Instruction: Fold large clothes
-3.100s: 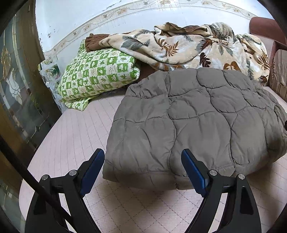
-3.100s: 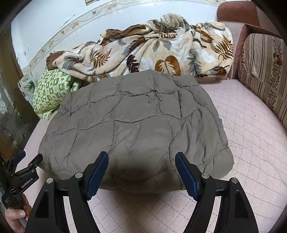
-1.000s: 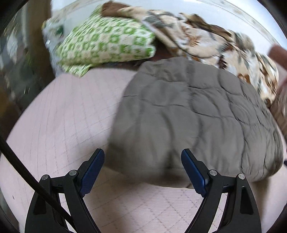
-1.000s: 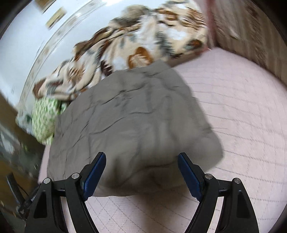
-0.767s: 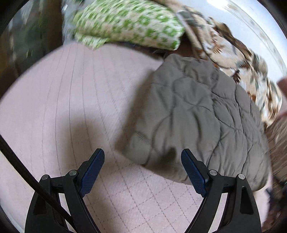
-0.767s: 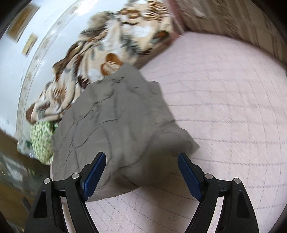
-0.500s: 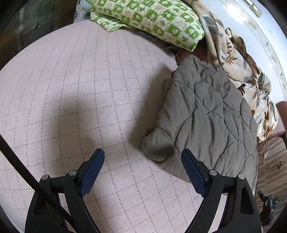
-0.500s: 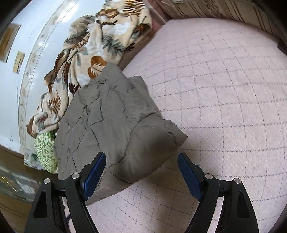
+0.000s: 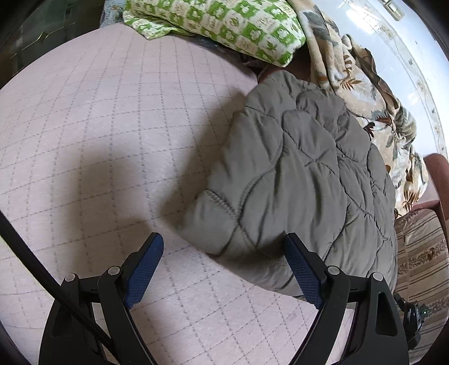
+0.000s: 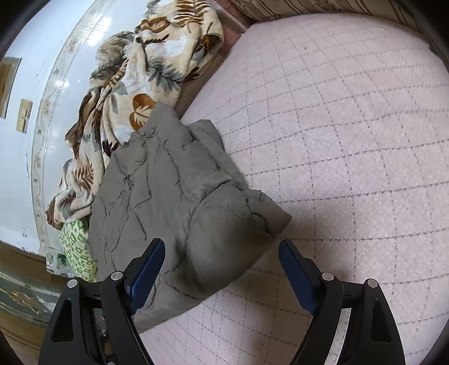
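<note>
The folded grey quilted jacket (image 9: 303,174) lies on the pink quilted bed (image 9: 112,126), its near-left corner at 1 o'clock from the left gripper (image 9: 224,269). Both the left and the right gripper (image 10: 221,269) have fingers spread wide, holding nothing. In the right wrist view, the jacket's near-right corner sits at 12 o'clock between the fingers, the leaf-print blanket (image 10: 134,84) beyond at 11 o'clock.

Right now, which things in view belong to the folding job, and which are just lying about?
Job:
quilted grey jacket
left tool, open
right tool, open

Lying about:
leaf-print blanket
green checked pillow
striped cushion
</note>
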A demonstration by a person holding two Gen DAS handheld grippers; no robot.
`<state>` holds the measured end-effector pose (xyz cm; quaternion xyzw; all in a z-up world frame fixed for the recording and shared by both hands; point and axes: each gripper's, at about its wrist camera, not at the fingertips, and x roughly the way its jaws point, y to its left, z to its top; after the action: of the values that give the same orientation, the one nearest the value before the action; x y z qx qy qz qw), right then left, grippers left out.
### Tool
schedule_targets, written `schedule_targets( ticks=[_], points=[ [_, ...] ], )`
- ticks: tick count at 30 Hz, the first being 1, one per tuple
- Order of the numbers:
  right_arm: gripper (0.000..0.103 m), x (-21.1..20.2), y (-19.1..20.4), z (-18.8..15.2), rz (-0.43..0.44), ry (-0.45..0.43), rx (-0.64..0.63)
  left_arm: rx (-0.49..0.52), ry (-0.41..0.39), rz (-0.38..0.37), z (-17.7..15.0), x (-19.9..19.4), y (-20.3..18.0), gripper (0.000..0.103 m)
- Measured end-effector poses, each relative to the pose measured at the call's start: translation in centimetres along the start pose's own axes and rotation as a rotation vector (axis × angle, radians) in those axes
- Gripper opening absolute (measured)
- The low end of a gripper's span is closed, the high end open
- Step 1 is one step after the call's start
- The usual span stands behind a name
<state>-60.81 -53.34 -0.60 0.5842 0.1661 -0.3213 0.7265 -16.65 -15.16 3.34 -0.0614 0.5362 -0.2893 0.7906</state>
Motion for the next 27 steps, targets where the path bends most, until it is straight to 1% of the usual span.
schedule_targets(
  ticks=[2, 6, 10, 12, 13, 14, 15, 17, 19, 20, 23, 27],
  points=[
    [0.086, 0.8, -0.2, 0.0, -0.001, 0.008, 0.011, 0.007, -0.004, 0.002, 0.0, 0.4, -0.4, 0.087],
    [0.087, 2.6, -0.5, -0.3, 0.026, 0.029, 0.043, 0.022, -0.008, -0.008, 0.1, 1.3, -1.2, 0.087],
    [0.094, 4.2, -0.6, 0.0, 0.033, 0.012, 0.056, 0.034, -0.029, -0.008, 0.4, 2.1, -1.7, 0.090],
    [0.094, 4.7, -0.4, 0.2, 0.038, -0.003, 0.050, 0.046, -0.037, -0.001, 0.5, 2.5, -1.9, 0.091],
    [0.090, 4.8, -0.1, 0.2, 0.031, -0.015, 0.033, 0.071, -0.047, 0.008, 0.5, 2.6, -2.3, 0.085],
    [0.080, 4.8, 0.3, 0.1, 0.013, -0.025, 0.012, 0.096, -0.058, 0.022, 0.5, 2.5, -2.7, 0.076],
    [0.076, 4.8, 0.5, 0.1, -0.005, -0.028, -0.012, 0.123, -0.068, 0.038, 0.5, 2.4, -3.2, 0.073],
    [0.063, 4.4, 1.8, -0.1, -0.048, -0.042, -0.104, 0.198, -0.101, 0.095, 0.2, 1.9, -4.6, 0.058],
    [0.056, 4.0, 3.4, -0.5, -0.111, -0.060, -0.219, 0.254, -0.127, 0.145, -0.1, 1.6, -5.5, 0.052],
    [0.052, 3.8, 5.0, -1.2, -0.174, -0.081, -0.327, 0.285, -0.137, 0.174, -0.2, 1.6, -6.0, 0.050],
    [0.046, 3.5, 8.5, -3.5, -0.320, -0.152, -0.584, 0.380, -0.177, 0.253, -0.8, 1.6, -7.4, 0.047],
    [0.043, 3.3, 10.7, -5.3, -0.434, -0.220, -0.775, 0.526, -0.258, 0.377, -2.1, 1.4, -9.3, 0.046]
  ],
)
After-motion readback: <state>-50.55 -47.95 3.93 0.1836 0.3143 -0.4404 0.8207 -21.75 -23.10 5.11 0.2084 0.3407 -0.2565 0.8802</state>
